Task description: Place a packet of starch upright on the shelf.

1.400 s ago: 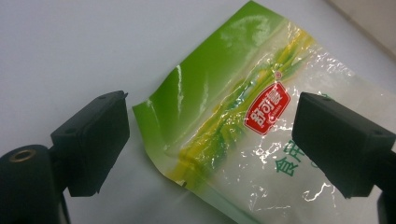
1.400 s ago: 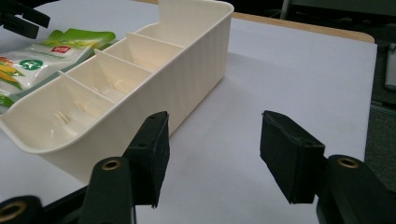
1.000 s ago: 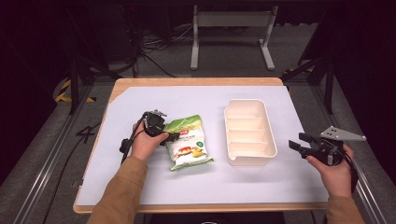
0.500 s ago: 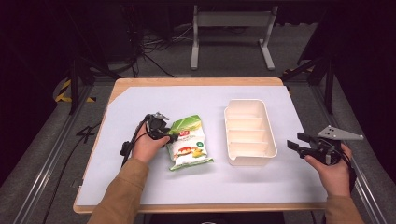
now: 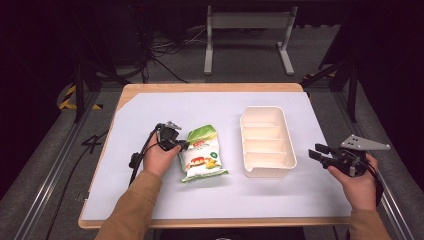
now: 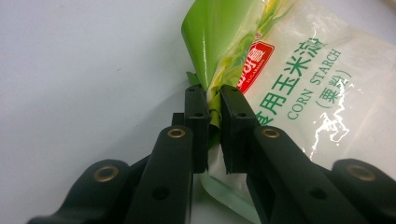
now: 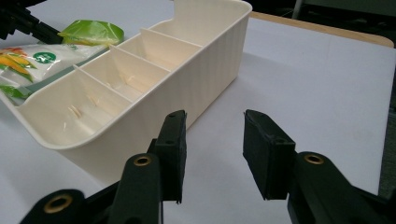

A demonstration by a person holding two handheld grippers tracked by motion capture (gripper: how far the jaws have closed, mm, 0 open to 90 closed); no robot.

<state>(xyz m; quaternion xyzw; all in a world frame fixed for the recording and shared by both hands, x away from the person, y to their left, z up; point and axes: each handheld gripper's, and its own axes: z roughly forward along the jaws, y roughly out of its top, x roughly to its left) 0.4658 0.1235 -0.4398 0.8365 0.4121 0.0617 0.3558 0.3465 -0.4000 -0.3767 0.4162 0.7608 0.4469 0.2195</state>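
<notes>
Corn starch bag (image 5: 201, 156) taken as the landmark. The bag lies flat on the white-covered worktop (image 5: 165, 107), its green crimped end pointing away from the person and its clear printed face up, with red and green lettering and a picture of corn.

Left gripper (image 5: 176, 145): it sits just beside the bag's left edge, held in the person's left hand (image 5: 159, 159). In the left gripper view its jaws are clenched on the bag (image 6: 299, 74), the two black pads pinching the puckered film at the bag's edge where the green part meets the clear part. The jaws have just been closing, and the bag's film is the thing caught between them. The bag's body spreads up and to the right of the pads in that view.

Divided tray (image 5: 268, 142): a cream plastic tray with four compartments, standing just to the right of the bag and apart from it, long side parallel to the bag.

Right gripper (image 5: 321, 154): well to the right of the bag, beyond the tray, held in the person's right hand (image 5: 356, 185) near the worktop's right edge. Its jaws have just been closing; in the right gripper view they stand apart, released, grasping nothing, and point towards the tray's (image 7: 196, 79) outer wall, with the bag (image 7: 42, 51) visible past the tray.
</notes>
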